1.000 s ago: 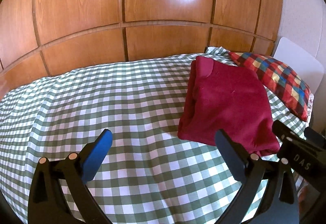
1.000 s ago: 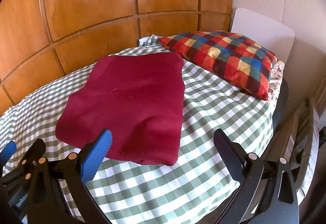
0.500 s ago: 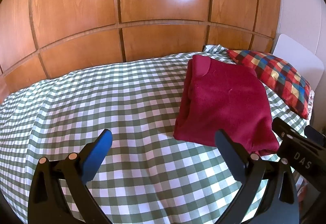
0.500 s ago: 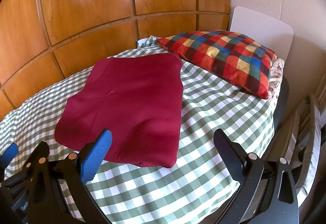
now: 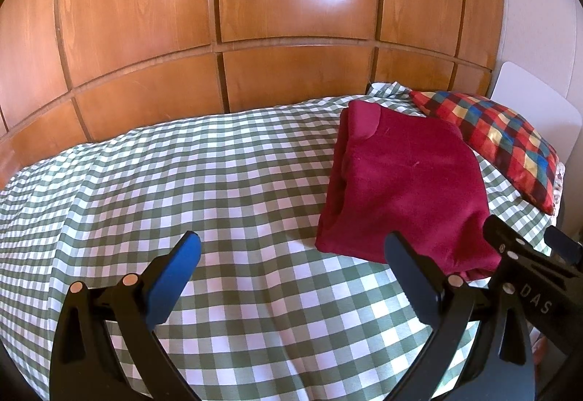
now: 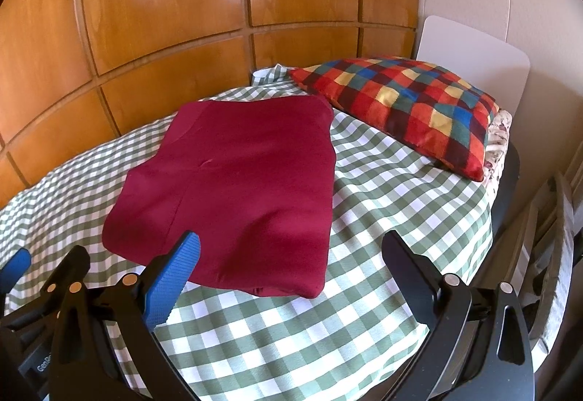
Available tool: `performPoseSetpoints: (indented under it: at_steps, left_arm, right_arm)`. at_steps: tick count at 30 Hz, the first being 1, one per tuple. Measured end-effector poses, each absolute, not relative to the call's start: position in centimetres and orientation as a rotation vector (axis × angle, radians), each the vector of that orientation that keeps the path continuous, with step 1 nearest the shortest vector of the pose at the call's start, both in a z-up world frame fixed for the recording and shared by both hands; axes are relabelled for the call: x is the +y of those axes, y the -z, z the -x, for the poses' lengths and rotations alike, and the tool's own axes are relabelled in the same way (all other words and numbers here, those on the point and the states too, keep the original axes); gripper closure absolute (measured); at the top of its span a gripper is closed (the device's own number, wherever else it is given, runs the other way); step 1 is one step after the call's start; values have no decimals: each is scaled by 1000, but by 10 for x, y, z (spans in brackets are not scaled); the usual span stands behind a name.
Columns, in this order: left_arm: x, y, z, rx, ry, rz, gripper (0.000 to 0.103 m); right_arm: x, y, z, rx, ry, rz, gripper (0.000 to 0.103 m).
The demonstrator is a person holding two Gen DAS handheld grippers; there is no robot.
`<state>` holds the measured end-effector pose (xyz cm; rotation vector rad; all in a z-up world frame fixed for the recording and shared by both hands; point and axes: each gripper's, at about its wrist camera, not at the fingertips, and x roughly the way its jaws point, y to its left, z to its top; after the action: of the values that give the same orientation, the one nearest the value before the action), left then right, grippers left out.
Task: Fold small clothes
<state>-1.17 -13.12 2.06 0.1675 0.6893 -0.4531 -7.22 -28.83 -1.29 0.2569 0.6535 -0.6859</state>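
we judge the folded red garment (image 6: 237,182) soft and light; we would pinch its near corner. our left gripper (image 5: 291,255) and right gripper (image 6: 291,251) gape wide, empty.

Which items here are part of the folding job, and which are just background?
Job:
- dark red folded fabric garment
- left gripper, open, empty
- right gripper, open, empty

Background:
- green-and-white checked bedspread, work surface under the garment
- multicoloured checked pillow
- glossy wooden wall panels
- white headboard
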Motion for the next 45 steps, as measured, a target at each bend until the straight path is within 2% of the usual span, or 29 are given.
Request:
performPoseSetpoints:
  at_steps: [45]
  left_arm:
    - [-133,-27,18,650,441,-160,3]
  right_arm:
    - [-289,15,73,656,698,-267,4]
